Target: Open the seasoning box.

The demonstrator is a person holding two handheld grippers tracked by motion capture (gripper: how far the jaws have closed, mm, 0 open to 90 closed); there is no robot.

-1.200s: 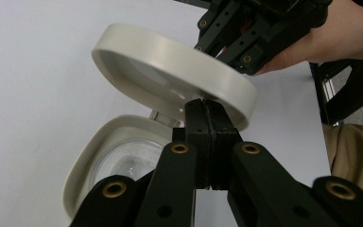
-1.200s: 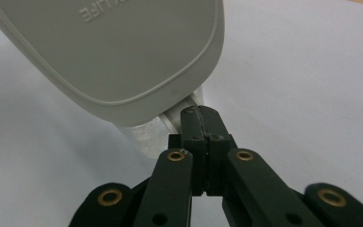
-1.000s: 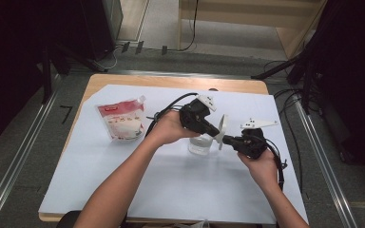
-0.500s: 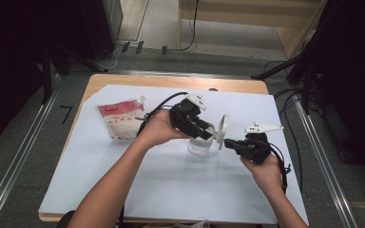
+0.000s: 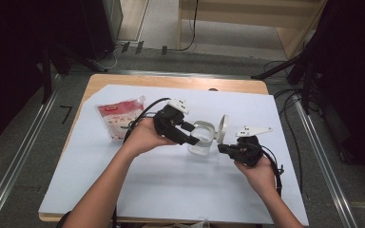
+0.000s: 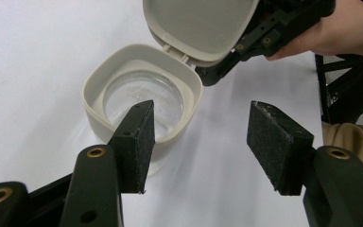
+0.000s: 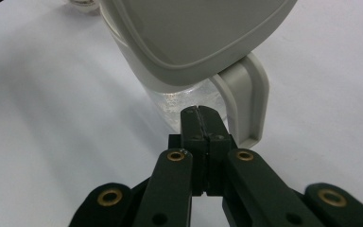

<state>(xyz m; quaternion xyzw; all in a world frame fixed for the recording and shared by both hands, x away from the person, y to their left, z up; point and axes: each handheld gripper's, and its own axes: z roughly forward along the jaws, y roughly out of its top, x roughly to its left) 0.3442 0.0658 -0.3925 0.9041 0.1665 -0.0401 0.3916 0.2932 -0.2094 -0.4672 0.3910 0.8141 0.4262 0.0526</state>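
Observation:
A clear jar with a beige collar stands mid-table, its hinged beige lid flipped up. My left gripper hovers over the jar's left side. Its jaws have just been opening, and the left gripper holds nothing between its pads. My right gripper is shut and empty, its tip at the jar's right side. There the right gripper sits close to the glass wall, under the lid and beside the beige handle. The right gripper lies just below the lid's hinge.
A white and red pouch lies flat at the left of the white sheet that covers the wooden table. Black cables trail from both grippers. Metal rails run along the floor on both sides.
My left gripper has drawn back to the left, away from the raised lid, and its jaws have opened. The lid stays up. The right gripper has kept its place by the jar.

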